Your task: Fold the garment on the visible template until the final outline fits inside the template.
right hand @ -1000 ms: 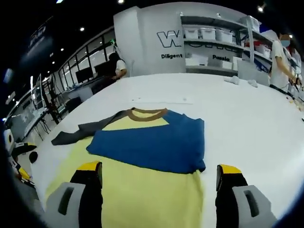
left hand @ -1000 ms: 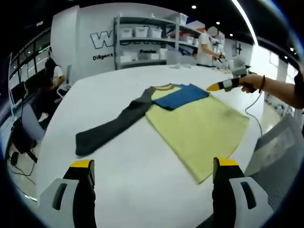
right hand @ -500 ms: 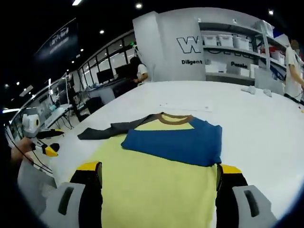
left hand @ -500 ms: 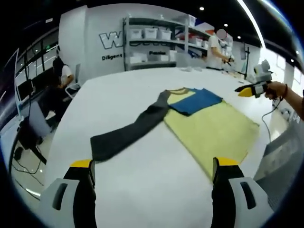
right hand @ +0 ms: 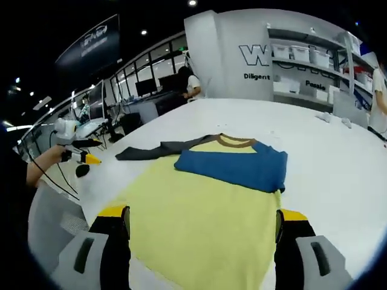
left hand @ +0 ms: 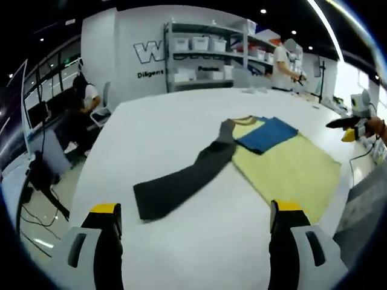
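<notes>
Two grippers, both held above a white table (left hand: 181, 121) with jaws spread wide and nothing between them. Left gripper (left hand: 192, 211) over bare tabletop, near the end of a long dark grey sleeve (left hand: 184, 178) that stretches flat away from the shirt. Right gripper (right hand: 204, 216) over the lower hem of the shirt (right hand: 199, 211), its yellow-tipped jaws standing either side of the yellow body panel without touching the cloth, as far as can be told.

Shirt lying flat on the table: yellow body, brown collar (right hand: 236, 141) at the far end, blue sleeve (right hand: 233, 166) folded across the chest and lying on top of the yellow. Grey sleeve unfolded, running out sideways from the shoulder. Same shirt (left hand: 290, 166) seen in the left gripper view towards the right, blue fold near the collar.

Other gripper visible at the edge of each view, held in a hand (right hand: 45, 163) with a cable trailing. Shelves (left hand: 205, 54) with white bins against the far wall, lettering beside them. Seated person (left hand: 84, 103) at a desk to the side; another standing by the shelves. No template outline to be made out on the table.
</notes>
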### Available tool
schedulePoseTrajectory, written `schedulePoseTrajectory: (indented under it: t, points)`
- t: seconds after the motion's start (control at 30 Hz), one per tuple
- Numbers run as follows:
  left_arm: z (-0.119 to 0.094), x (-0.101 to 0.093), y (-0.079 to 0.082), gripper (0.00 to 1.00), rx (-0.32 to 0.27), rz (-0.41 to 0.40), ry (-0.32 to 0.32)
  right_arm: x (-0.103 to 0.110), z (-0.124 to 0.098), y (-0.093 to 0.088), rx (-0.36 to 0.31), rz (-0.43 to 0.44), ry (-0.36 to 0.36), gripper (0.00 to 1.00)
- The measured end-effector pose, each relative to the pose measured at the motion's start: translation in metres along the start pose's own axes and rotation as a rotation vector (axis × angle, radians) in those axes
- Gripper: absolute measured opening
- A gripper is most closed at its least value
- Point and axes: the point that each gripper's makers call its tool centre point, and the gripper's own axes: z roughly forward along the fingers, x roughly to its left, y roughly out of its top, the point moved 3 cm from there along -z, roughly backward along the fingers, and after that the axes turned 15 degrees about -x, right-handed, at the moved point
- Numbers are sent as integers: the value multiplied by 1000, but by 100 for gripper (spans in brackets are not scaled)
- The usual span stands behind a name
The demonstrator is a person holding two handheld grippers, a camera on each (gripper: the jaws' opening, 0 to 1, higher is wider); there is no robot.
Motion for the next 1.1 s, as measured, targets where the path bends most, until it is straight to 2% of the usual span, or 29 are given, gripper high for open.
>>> schedulePoseTrajectory:
  t: [0.07, 0.2, 0.47, 0.63, 0.73, 0.87, 0.93, 1.03, 1.1]
  points:
    - [5, 5, 4, 93, -8, -12, -5, 2, -3, 0, -5, -4, 5, 99]
    - [15, 19, 5, 93, 7, 0, 13, 8, -7, 0, 1, -5, 21, 99]
    - [37, 47, -6, 85, 29, -95, 83, 16, -10, -1, 5, -1, 50, 99]
    - [50, 60, -12, 84, 42, -96, 99, 9, -16, -4, 1, 22, 27, 99]
    - [57, 67, -18, 81, 45, -138, 119, 8, -19, -4, 1, 29, 21, 98]
    - [67, 75, -26, 76, 65, -128, 154, 5, -21, -5, 6, 36, 2, 98]
    - [72, 79, -29, 72, 65, -132, 165, 5, -23, -7, 8, 46, -5, 97]
    - [80, 84, -33, 60, 65, -150, 177, 4, -26, -10, 18, 65, -9, 96]
    - [82, 87, -36, 56, 72, -137, 195, 3, -28, -12, 24, 70, -22, 95]
